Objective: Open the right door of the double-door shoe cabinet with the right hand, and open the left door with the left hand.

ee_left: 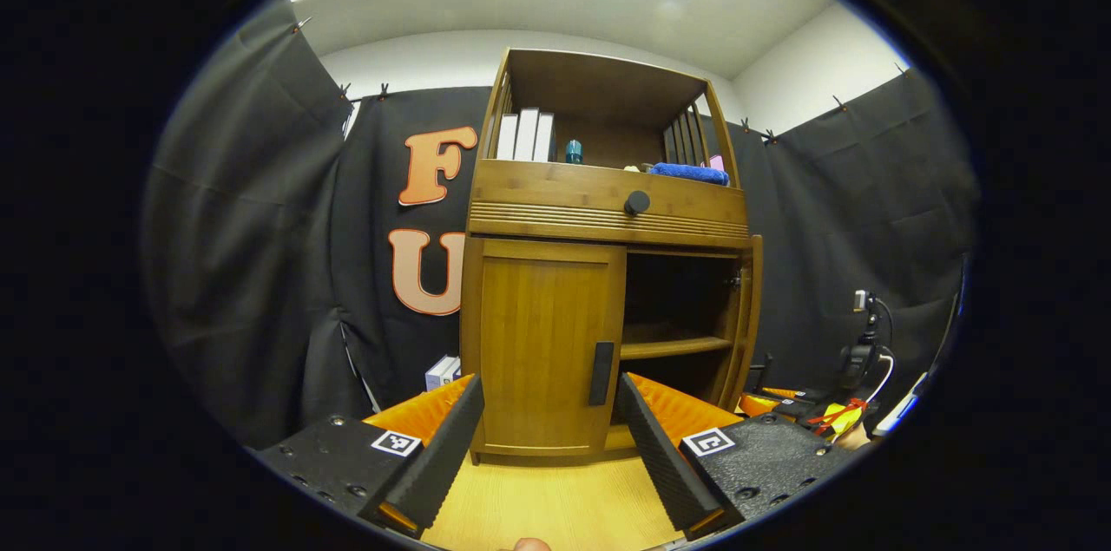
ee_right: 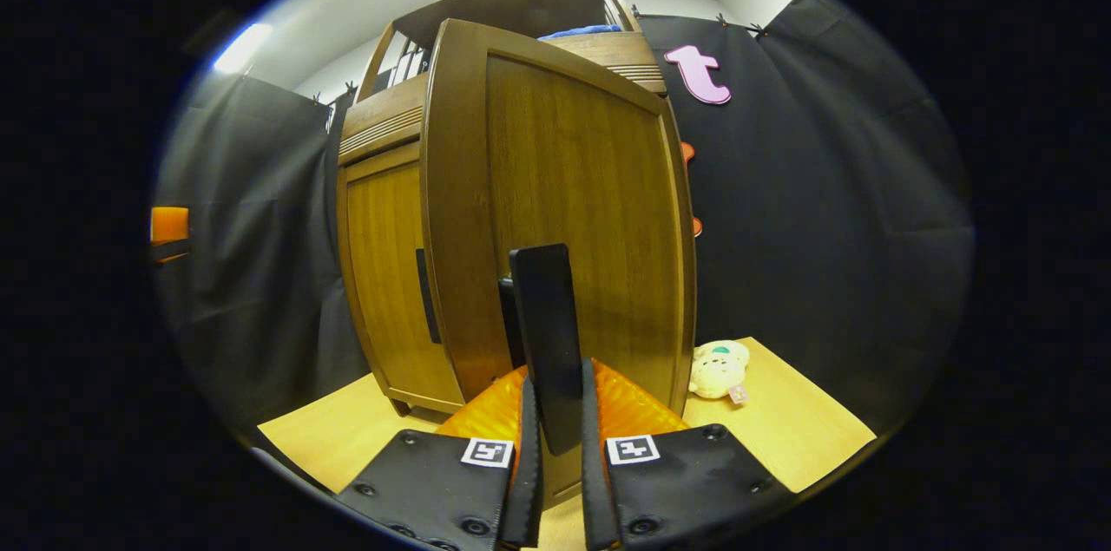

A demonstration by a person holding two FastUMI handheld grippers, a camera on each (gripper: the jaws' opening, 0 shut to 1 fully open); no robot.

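Cabinet (ee_left: 608,273) stands on the desk (ee_left: 555,508); right door (ee_right: 573,221) swung open, right hand-held gripper (ee_right: 555,438) clamped on its black handle (ee_right: 548,343), both fingers pressing it; shelf (ee_left: 673,347) visible inside. Left door (ee_left: 542,360) closed; left hand-held gripper (ee_left: 548,438) spread apart, near the door's handle (ee_left: 601,373), touching nothing; plush toy (ee_right: 719,369) on desk beside the right door.
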